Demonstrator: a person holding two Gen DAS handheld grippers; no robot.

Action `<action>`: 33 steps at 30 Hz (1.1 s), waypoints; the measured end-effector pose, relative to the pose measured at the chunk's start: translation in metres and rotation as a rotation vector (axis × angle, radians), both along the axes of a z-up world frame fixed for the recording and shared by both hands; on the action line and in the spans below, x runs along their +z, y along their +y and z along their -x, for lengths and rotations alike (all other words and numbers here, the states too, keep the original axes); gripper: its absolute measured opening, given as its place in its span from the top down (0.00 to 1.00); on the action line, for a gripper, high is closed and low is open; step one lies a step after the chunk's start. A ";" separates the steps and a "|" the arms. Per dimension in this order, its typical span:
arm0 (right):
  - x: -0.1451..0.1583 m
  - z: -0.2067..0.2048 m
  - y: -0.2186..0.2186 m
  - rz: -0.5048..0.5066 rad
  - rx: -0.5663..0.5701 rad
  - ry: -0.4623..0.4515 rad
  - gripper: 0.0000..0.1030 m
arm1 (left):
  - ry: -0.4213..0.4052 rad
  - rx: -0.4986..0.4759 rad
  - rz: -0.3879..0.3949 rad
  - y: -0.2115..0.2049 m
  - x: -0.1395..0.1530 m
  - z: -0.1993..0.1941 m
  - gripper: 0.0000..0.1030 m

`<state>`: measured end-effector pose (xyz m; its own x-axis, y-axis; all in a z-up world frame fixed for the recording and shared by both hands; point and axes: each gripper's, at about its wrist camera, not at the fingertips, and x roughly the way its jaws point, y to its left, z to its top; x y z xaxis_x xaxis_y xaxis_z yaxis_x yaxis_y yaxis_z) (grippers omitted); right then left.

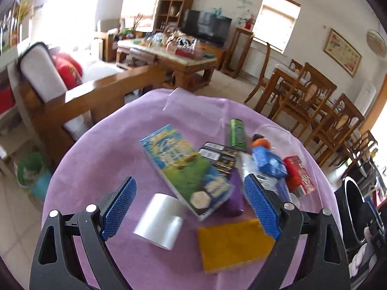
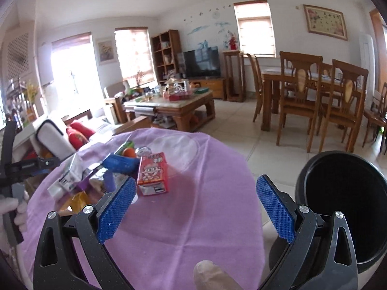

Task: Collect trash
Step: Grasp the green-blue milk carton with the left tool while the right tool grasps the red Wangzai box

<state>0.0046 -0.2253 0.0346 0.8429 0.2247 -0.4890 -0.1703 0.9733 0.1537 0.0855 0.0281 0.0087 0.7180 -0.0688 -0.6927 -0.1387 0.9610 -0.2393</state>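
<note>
A round table under a lilac cloth carries the trash in a loose heap: a blue-and-green carton, a clear roll of tape, a yellow sponge, a purple piece, a black printed pack, a green can, a blue wrapper and a red drink box. The black bin stands on the floor just beside the table's right edge; its inside is dark, so I cannot tell what it contains. A green and blue bucket sits on the floor to the left, with something pale in it. The left tool hangs over the heap, jaws wide and gripping nothing. The right tool is spread wide over bare cloth, empty.
</note>
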 end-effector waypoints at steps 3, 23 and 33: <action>-0.003 -0.019 0.022 0.025 0.025 0.038 0.05 | 0.039 -0.005 0.042 0.011 -0.008 -0.014 0.13; -0.068 -0.146 0.093 0.116 0.160 0.375 0.29 | 0.094 -0.066 0.169 0.022 -0.038 -0.031 0.53; -0.073 -0.151 0.094 0.102 0.177 0.380 0.50 | -0.015 -0.079 0.152 0.016 -0.016 -0.022 0.54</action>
